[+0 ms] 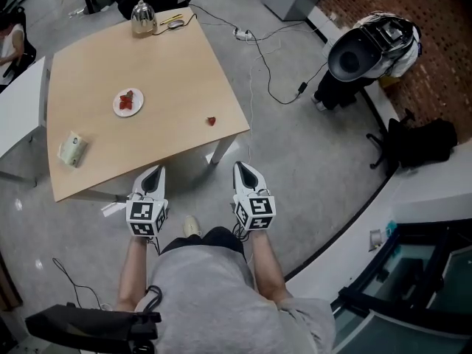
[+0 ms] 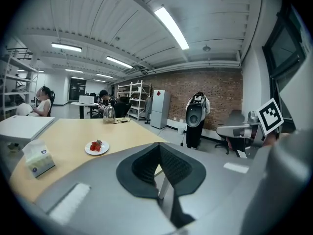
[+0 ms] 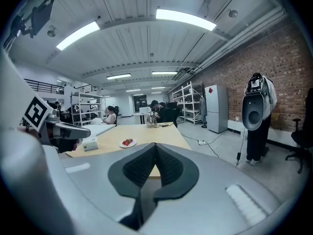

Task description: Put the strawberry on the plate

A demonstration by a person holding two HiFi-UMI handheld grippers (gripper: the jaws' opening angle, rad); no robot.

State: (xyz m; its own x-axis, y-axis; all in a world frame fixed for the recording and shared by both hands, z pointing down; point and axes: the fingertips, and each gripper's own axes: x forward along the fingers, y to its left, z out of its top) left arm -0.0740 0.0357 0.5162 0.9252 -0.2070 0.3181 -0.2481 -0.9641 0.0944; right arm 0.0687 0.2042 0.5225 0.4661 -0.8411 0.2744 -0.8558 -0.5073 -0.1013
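Note:
A lone red strawberry (image 1: 211, 121) lies on the wooden table (image 1: 177, 72) near its right front corner. A white plate (image 1: 128, 102) holding red strawberries sits mid-table; it also shows as the plate (image 2: 97, 147) in the left gripper view and the plate (image 3: 128, 143) in the right gripper view. My left gripper (image 1: 153, 174) and right gripper (image 1: 244, 170) hang side by side just in front of the table's near edge, both shut and empty. The jaws of the left gripper (image 2: 157, 146) and of the right gripper (image 3: 155, 146) meet at their tips.
A tissue pack (image 1: 71, 149) lies at the table's left front. A glass kettle (image 1: 143, 19) stands at the far edge. Cables (image 1: 274, 87) trail over the floor to the right. A dark machine (image 1: 365, 50) stands by the brick wall, with a black chair (image 1: 413, 142) nearby.

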